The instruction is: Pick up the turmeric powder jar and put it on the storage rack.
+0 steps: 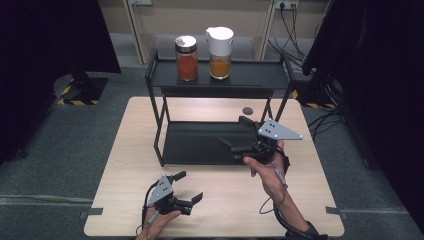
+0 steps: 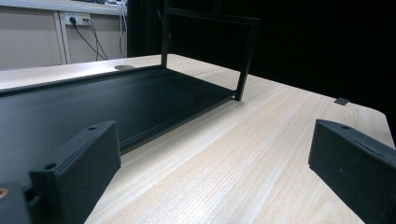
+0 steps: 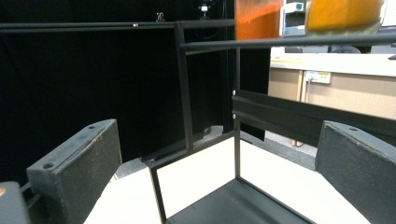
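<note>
Grey carpet and black curtains surround a pale wooden counter [image 1: 125, 150] that carries a black two-tier metal rack [image 1: 200, 142], its long axis running across the counter from left to right. On the top shelf stand two jars side by side: a red-filled jar with a silver lid [image 1: 186, 58] at left and an orange-filled jar with a white lid [image 1: 220, 52] at right; no label writing can be read. The left hand-held gripper [image 1: 191, 187] rests low near the counter's front edge, held in the person's left hand [image 1: 160, 220], jaws spread wide and empty, pointing right and slightly toward the rack. The right hand-held gripper [image 1: 235, 132] is raised over the lower shelf's right end, jaws wide apart and empty, pointing left; the right hand [image 1: 267, 172] grips it from below with the forearm angled up from the bottom edge.
</note>
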{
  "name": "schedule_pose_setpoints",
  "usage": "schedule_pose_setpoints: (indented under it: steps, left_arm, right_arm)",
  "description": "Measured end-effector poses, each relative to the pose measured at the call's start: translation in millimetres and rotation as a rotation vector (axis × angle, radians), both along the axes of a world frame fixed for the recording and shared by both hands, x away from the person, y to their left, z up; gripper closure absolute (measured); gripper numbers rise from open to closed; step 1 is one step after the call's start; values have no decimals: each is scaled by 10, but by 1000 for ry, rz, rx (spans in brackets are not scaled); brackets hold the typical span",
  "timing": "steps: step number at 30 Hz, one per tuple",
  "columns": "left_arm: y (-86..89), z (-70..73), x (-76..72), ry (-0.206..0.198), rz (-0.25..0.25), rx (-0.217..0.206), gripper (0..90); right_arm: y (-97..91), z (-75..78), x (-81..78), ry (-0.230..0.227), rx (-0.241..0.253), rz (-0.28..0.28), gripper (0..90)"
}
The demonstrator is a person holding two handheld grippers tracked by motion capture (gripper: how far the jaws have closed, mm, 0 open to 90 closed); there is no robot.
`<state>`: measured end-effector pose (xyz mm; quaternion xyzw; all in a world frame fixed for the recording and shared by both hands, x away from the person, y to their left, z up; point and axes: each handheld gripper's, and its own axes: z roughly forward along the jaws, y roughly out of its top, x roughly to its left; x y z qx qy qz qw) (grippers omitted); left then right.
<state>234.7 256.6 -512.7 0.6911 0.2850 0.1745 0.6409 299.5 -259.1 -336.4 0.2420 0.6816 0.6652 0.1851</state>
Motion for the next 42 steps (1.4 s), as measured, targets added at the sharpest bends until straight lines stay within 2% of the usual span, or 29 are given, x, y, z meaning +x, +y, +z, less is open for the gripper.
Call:
schedule_pose_setpoints:
  steps: [19, 31, 42]
  left_arm:
    - [2, -5, 3, 1, -2, -4, 18]
    - [0, -6, 1, -2, 1, -4, 18]
    - [3, -5, -3, -2, 5, -5, 18]
  right_arm:
    - [-22, -447, -188, 8, -37, -1, 7]
    - [-15, -697, -320, -12, -60, -35, 9]
    - [0, -877, -384, 7, -71, -34, 11]
